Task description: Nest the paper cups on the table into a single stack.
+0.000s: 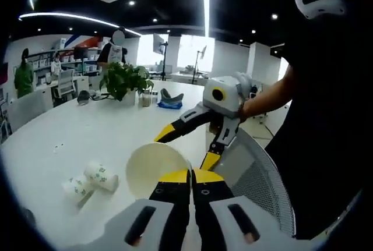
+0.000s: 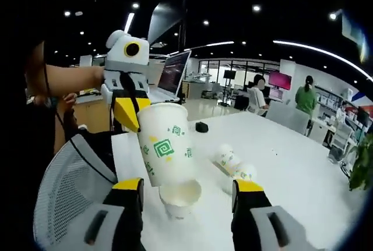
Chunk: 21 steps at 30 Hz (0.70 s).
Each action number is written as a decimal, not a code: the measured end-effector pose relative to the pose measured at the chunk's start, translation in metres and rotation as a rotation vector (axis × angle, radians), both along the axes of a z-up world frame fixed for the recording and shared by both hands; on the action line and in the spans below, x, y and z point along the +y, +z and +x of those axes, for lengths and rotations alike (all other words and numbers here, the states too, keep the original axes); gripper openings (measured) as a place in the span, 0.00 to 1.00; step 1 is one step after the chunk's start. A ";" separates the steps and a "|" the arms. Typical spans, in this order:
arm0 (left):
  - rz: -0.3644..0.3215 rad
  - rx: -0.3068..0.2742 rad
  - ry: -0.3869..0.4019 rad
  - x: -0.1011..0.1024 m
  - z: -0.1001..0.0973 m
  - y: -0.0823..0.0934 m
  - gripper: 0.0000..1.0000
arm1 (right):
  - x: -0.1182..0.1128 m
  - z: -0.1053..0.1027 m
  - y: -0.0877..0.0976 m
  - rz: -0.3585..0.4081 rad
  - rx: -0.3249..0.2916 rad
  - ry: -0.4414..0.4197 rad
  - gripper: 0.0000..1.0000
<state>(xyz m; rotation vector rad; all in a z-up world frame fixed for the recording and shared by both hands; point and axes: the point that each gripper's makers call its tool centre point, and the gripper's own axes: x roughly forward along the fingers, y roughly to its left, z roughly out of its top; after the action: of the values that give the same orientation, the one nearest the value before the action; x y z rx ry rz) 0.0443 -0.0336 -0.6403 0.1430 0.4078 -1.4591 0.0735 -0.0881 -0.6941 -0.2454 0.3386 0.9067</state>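
White office table [image 2: 303, 163], left tool [image 2: 131, 114] pinching raised cup [image 2: 166, 149], right tool [image 2: 189, 195] spread, lower cup [image 2: 180, 195] half hidden.

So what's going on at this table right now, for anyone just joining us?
A person is stacking paper cups with two hand-held grippers. The left hand-held gripper is shut on a held cup, poised just above an upright cup on the white table. The right hand-held gripper is open, its jaws on either side of that upright cup. Two more cups lie on their sides further along the table.
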 end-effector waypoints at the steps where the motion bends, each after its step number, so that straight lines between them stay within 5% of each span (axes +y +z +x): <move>1: 0.005 -0.002 0.001 0.000 0.001 -0.001 0.00 | -0.003 0.000 -0.001 0.003 0.006 -0.008 0.65; 21: 0.117 -0.034 0.013 0.006 0.012 -0.020 0.00 | -0.051 -0.003 -0.024 0.012 0.052 -0.178 0.98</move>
<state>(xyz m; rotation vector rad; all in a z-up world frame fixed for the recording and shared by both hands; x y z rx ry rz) 0.0567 -0.0280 -0.6599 0.2582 0.4651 -1.4183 0.0710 -0.1389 -0.7184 -0.1779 0.3972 0.7401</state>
